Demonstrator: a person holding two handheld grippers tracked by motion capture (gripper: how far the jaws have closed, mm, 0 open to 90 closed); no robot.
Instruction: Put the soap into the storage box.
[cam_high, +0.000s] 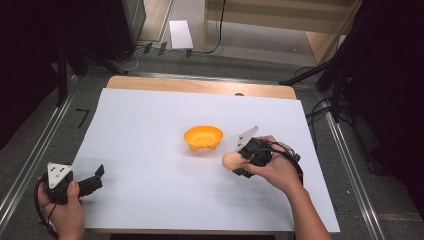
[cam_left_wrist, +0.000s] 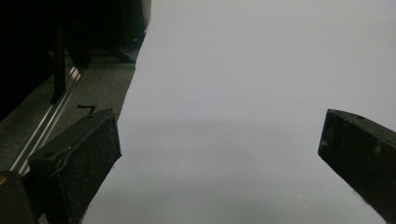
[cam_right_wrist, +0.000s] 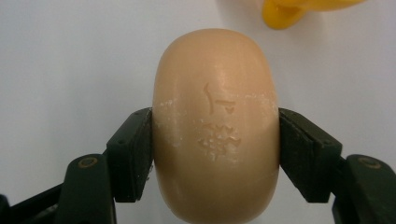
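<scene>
Left gripper (cam_high: 95, 179): held low at the near left corner of the white sheet (cam_high: 150, 200), jaws standing apart with nothing between them. In the left gripper view the two black jaws frame bare sheet; the right one is cut off by the picture's edge, and the left one runs out at the bottom corner. The left hand (cam_high: 62, 210) wraps the gripper body from below, so most of that body is covered; the grey three-cornered plate (cam_high: 58, 173) on top stays visible. The wrist is cut off at the bottom edge.

Orange bowl (cam_high: 203, 138): on the sheet near the middle, resting on short feet. Inside not readable from this angle. In the right gripper view just one foot and a bit of rim enter at the top edge.

Bar of soap (cam_high: 230, 160): tan, oval, clamped at its sides by the right gripper (cam_right_wrist: 215, 154), just right of the bowl and apart from it. From above, the right hand (cam_high: 272, 170) and the gripper body cover most of the bar; whether it touches the sheet cannot be told. Stamped mark on its face is visible but not legible; the bar's near end is cut off.
</scene>
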